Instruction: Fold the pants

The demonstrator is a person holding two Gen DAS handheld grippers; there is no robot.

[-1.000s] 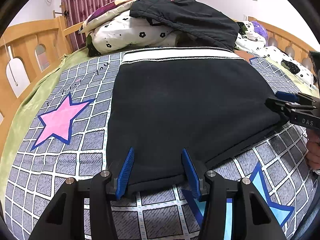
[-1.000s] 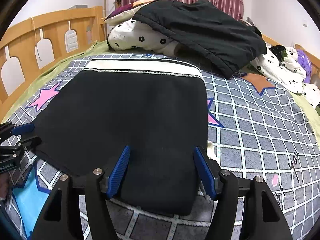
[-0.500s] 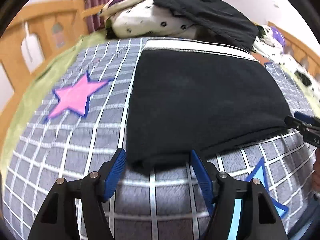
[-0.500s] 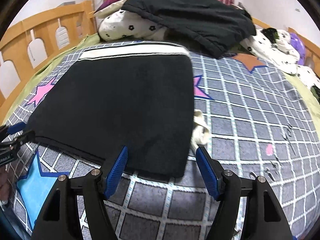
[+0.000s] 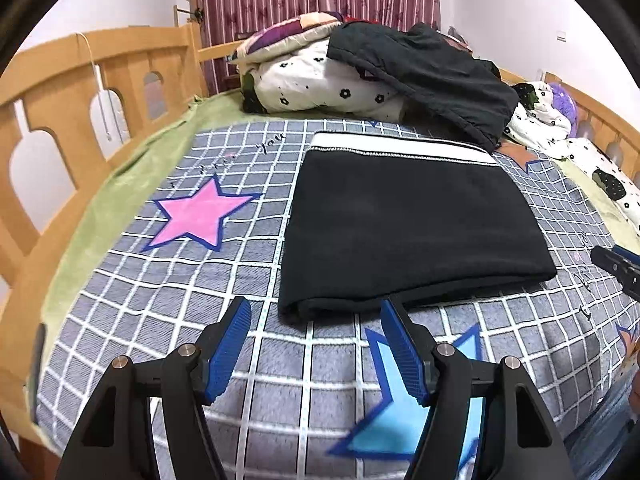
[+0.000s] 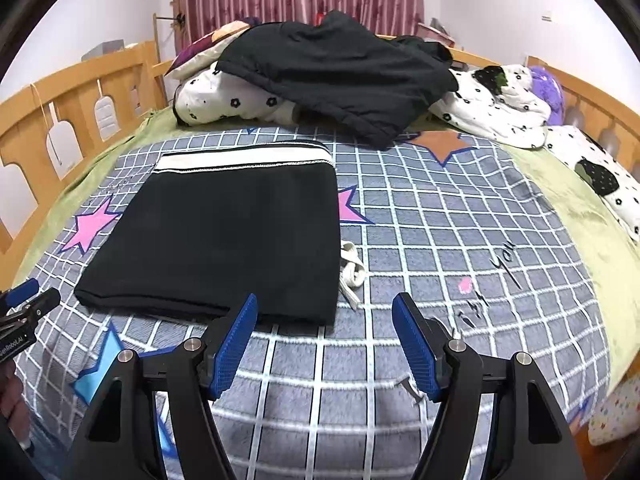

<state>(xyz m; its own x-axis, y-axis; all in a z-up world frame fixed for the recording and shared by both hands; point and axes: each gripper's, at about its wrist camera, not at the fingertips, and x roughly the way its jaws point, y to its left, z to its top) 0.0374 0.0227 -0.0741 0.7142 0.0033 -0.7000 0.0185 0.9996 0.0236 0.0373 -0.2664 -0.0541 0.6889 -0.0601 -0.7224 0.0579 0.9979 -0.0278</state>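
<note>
Black pants (image 5: 400,224) lie folded into a flat rectangle on the checked blanket (image 5: 192,280), with their white waistband (image 5: 396,146) at the far edge. My left gripper (image 5: 314,312) hovers open just short of the near fold, nothing between its blue pads (image 5: 230,340). The right gripper (image 6: 326,302) is open too, above the pants' (image 6: 224,232) near right corner and clear of the cloth. A white drawstring (image 6: 352,268) sticks out at the pants' right side. Each gripper's tip shows at the edge of the other's view: right gripper (image 5: 618,264), left gripper (image 6: 28,300).
A heap of flowered bedding (image 5: 320,84) under a black jacket (image 6: 336,76) fills the bed's far end. Wooden rails (image 5: 80,92) run along the left side and the far right. More flowered cloth and a purple plush (image 6: 546,88) lie at the right.
Both grippers have drawn back and up from the pants' near edge. The left jaws widened and let go of the hem; the pants lie flat.
</note>
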